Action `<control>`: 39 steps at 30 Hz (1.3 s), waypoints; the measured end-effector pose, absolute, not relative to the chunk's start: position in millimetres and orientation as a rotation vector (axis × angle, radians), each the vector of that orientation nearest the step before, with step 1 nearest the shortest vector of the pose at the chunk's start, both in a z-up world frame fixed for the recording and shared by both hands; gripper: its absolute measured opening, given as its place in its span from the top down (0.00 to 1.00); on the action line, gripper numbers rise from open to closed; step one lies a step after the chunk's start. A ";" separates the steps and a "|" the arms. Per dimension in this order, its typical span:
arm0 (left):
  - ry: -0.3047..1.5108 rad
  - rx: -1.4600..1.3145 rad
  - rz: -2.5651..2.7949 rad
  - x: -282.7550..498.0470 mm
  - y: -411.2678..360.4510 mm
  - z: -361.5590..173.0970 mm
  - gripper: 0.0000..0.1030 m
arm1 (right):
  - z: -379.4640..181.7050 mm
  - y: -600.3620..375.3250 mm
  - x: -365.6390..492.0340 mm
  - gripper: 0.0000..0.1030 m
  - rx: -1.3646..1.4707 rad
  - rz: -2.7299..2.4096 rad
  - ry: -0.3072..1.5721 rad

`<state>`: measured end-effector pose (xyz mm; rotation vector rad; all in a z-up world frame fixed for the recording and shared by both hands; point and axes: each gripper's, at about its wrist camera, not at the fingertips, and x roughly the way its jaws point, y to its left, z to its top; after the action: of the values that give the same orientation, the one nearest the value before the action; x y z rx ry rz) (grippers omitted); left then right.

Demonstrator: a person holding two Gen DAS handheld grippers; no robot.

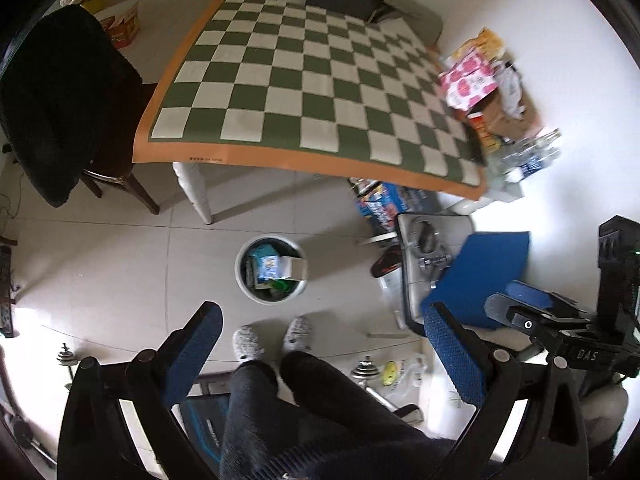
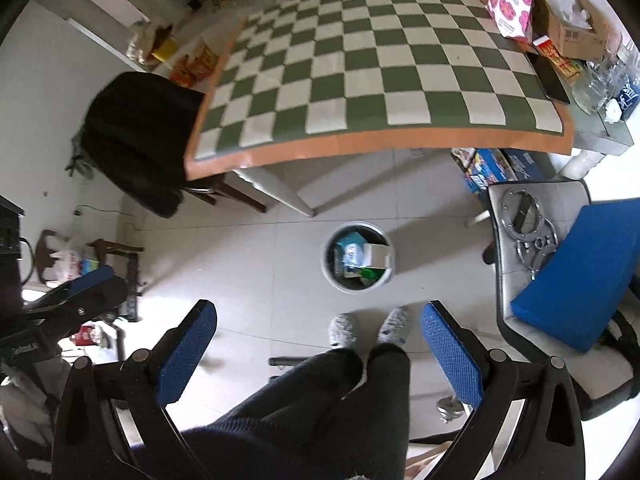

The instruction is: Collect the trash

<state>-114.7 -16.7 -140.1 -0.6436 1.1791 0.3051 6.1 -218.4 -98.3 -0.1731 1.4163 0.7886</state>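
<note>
A round white trash bin (image 1: pixel 271 268) stands on the tiled floor in front of the table, holding several cartons and wrappers; it also shows in the right wrist view (image 2: pixel 359 255). My left gripper (image 1: pixel 324 316) is open and empty, held high above the floor behind the bin. My right gripper (image 2: pixel 320 312) is open and empty at a similar height; it shows from the side in the left wrist view (image 1: pixel 520 308). The left gripper shows at the left edge of the right wrist view (image 2: pixel 88 284).
A table with a green-and-white checkered cloth (image 1: pixel 304 80) (image 2: pixel 380 64) carries a pink-flowered box (image 2: pixel 510 4), cartons and glass jars (image 2: pixel 596 80) at its right end. A black-draped chair (image 1: pixel 60 100) is left, a grey stool with a blue cushion (image 2: pixel 580 272) right. My legs and slippers (image 2: pixel 368 328) are below.
</note>
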 end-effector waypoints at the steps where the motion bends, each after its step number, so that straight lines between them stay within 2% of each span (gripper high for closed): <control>1: 1.170 -0.647 0.299 -117.2 -17.7 -133.2 0.00 | -93.6 -219.1 4.8 0.00 -0.170 0.798 1.414; 13: 1.086 -0.652 0.287 -137.1 -24.9 -86.0 0.00 | -41.3 -222.8 -10.9 0.00 -0.156 0.881 1.381; 39: 1.085 -0.656 0.280 -140.9 -35.1 -80.1 0.00 | -39.2 -234.8 -22.6 0.00 -0.175 0.892 1.404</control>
<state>-140.9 -35.1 -80.1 -0.6561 1.0846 0.2805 -22.6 -234.8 -39.2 -0.1751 1.4042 0.8923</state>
